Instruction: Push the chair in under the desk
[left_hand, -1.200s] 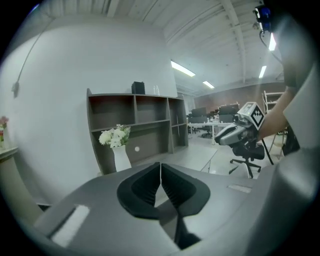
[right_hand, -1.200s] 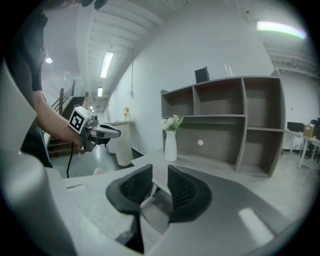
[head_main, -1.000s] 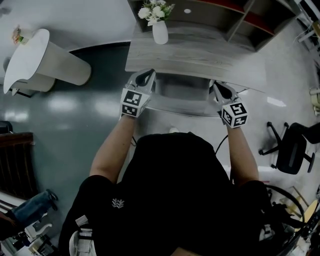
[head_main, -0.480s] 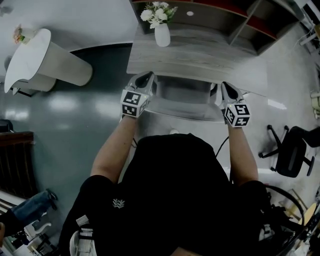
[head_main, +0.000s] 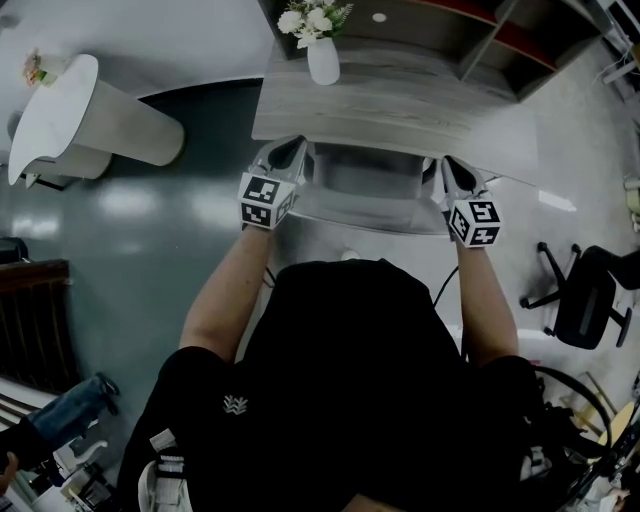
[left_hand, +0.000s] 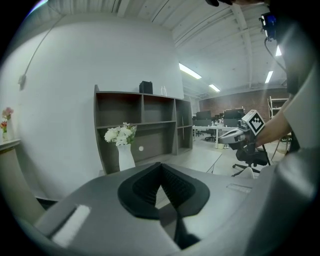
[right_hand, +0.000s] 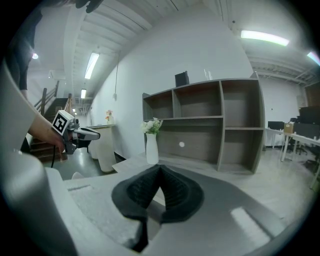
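The grey chair (head_main: 365, 195) stands in front of me, its front part hidden under the edge of the grey wooden desk (head_main: 400, 110). My left gripper (head_main: 293, 148) is at the chair's left end and my right gripper (head_main: 447, 165) at its right end. I cannot tell whether either touches the chair. Both are shut with nothing between the pads, as the left gripper view (left_hand: 160, 165) and the right gripper view (right_hand: 160, 167) show. A white vase of flowers (head_main: 322, 60) stands at the desk's far left.
An open shelf unit (head_main: 450, 30) rises behind the desk. A white round pedestal (head_main: 70, 130) stands on the floor to the left. A black office chair (head_main: 585, 300) stands to the right. My body fills the lower middle of the head view.
My right gripper has edged forward toward the desk. The left gripper has stayed where it was. Both remain shut.
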